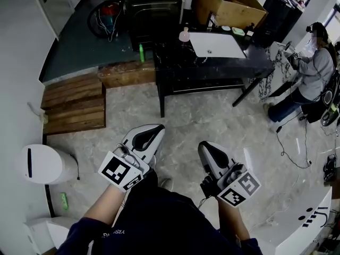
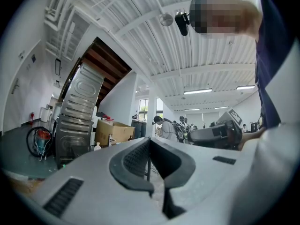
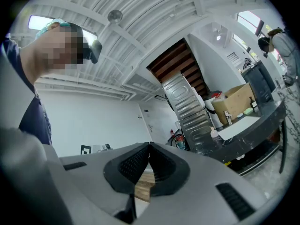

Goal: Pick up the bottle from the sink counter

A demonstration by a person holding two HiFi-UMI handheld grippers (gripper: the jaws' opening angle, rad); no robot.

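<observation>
Pale stone flooring point(image 1: 202, 116) lies under both hand-held units. The left gripper point(image 1: 150, 134) and the right gripper point(image 1: 208, 151) are each held level with jaws fully together and nothing between them. At 12 o'clock from the grippers, well apart, stands the dark sink counter point(image 1: 175, 62). The bottle point(image 1: 184, 35) stands upright on it, just beside the 9 o'clock edge of the white sink top point(image 1: 218, 45). It looks small, pale pink and rounded with a narrow neck: probably light, rigid plastic, smooth and easily tipped. Grip across the wide body, below the neck. Count: two grippers, one pink bottle, one cardboard box point(image 1: 234, 7), one person point(image 1: 313, 68) at 2 o'clock, and one slim green item point(image 1: 141, 52), type undetermined.
</observation>
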